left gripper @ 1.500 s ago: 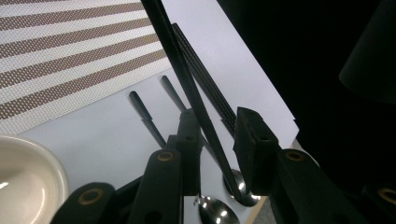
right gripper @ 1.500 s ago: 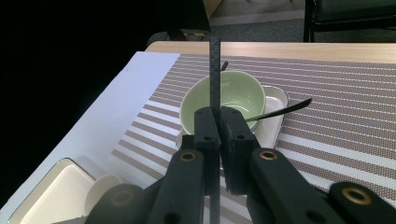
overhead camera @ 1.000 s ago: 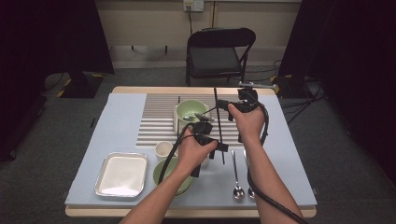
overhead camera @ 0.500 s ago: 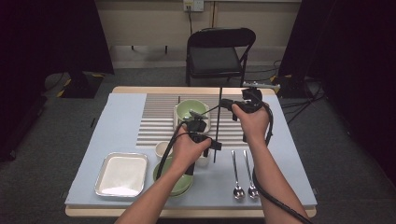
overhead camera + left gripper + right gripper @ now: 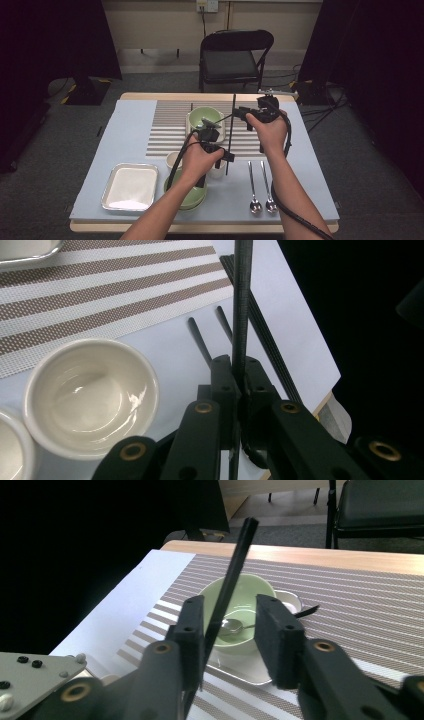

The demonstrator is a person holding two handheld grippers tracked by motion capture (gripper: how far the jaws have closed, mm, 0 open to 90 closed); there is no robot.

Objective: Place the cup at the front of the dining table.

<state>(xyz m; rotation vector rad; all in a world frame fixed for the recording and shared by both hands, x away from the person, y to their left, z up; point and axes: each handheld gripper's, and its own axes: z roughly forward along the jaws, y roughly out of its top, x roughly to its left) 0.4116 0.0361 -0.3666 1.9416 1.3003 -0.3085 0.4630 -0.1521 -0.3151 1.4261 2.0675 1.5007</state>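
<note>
L gripper (image 5: 239,390) jaws clamped on black chopstick (image 5: 241,305); R gripper (image 5: 230,630) jaws just opening, same stick btwn them, against one pad.

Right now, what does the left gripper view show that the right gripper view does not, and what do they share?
Left gripper view: a white cup, two thin black rods lying flat on the table cover, and the left gripper shut on a long black stick.
Right gripper view: a green bowl with a spoon inside, a black chair behind the table, and the right gripper, whose jaws have just been opening, with the stick between them.
Both: the same stick and the striped mat.
</note>
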